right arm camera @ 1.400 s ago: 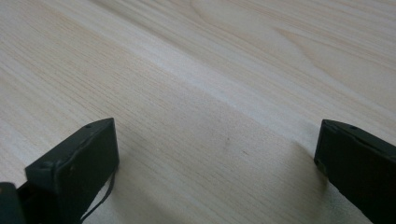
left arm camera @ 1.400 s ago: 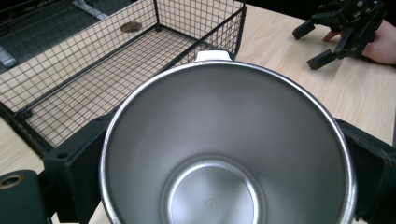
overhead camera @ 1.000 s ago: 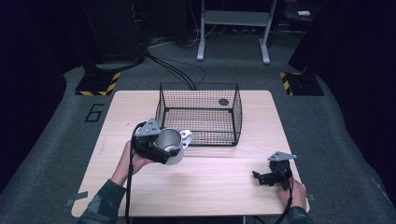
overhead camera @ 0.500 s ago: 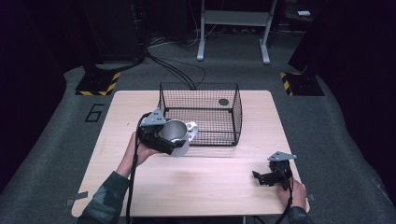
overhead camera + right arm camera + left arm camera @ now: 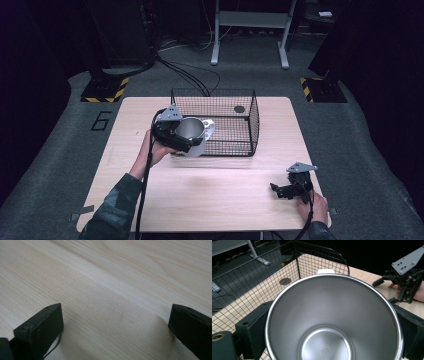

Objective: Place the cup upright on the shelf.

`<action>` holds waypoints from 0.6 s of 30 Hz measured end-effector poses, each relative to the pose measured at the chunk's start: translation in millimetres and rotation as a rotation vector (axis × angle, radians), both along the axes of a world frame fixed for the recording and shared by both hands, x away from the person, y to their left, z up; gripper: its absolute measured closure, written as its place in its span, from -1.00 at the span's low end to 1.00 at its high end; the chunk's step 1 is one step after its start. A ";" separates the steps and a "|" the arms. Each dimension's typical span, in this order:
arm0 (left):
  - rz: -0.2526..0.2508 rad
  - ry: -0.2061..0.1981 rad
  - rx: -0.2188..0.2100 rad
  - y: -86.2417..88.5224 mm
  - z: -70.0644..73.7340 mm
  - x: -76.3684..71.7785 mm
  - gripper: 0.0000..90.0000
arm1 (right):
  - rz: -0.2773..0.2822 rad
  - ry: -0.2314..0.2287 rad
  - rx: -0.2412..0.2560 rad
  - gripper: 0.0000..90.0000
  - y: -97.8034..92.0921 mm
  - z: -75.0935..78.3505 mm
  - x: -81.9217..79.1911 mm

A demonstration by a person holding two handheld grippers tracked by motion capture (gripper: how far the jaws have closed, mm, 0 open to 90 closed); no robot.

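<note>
Holding one steel cup between the jaws of the left gripper, jaws pinching its wall on both sides, mouth tilted toward the camera, lifted at the near left corner of one black wire basket. Showing one white tab just past the cup's far rim. Lying inside the basket, beyond the jaws, one small dark disc. Resting on the worktop, right gripper, jaws spread wide, bare wood between them.
</note>
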State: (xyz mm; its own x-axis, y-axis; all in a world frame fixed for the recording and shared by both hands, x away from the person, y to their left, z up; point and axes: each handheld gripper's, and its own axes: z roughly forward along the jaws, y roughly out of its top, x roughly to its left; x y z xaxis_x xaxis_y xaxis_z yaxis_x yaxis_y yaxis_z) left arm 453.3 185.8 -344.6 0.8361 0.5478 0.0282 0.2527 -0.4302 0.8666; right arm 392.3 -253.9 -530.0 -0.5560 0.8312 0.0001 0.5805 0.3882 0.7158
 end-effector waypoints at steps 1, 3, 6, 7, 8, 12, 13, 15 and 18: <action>0.003 -0.001 -0.003 -1.0 0.3 2.0 -0.86 | 0.000 0.000 0.000 -1.00 0.0 0.0 0.0; 0.006 0.001 -0.004 -2.5 1.3 5.9 -0.86 | 0.002 -0.002 -0.002 -1.00 -0.2 0.0 0.2; 0.014 0.005 -0.002 -4.9 2.5 12.3 -0.86 | 0.003 -0.002 -0.002 -1.00 -0.3 0.0 0.3; 0.018 0.004 0.003 -5.4 3.1 14.3 -0.86 | 0.002 -0.002 -0.001 -1.00 -0.2 0.0 0.2; 0.020 0.004 0.002 -6.2 3.4 16.3 -0.86 | 0.003 -0.002 -0.002 -1.00 -0.3 0.0 0.2; 0.036 0.010 -0.003 -9.2 5.0 25.6 -0.86 | 0.002 0.000 0.001 -1.00 -0.1 0.0 0.2; 0.043 0.008 -0.006 -10.3 5.5 27.7 -0.86 | 0.002 -0.002 -0.001 -1.00 -0.2 0.0 0.2; 0.050 0.006 -0.003 -11.8 6.8 32.1 -0.86 | 0.003 -0.002 -0.001 -1.00 -0.3 0.0 0.3; 0.067 0.005 -0.001 -14.9 8.2 38.3 -0.86 | 0.003 -0.002 -0.002 -1.00 -0.3 0.0 0.3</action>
State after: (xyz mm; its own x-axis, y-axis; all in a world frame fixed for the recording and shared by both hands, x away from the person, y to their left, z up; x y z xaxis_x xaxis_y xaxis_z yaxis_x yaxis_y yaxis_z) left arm 491.6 170.9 -336.5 0.7979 0.6024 0.0231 0.2854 -0.4113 0.8657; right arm 392.6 -254.2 -530.0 -0.5585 0.8295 -0.0025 0.5778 0.3912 0.7163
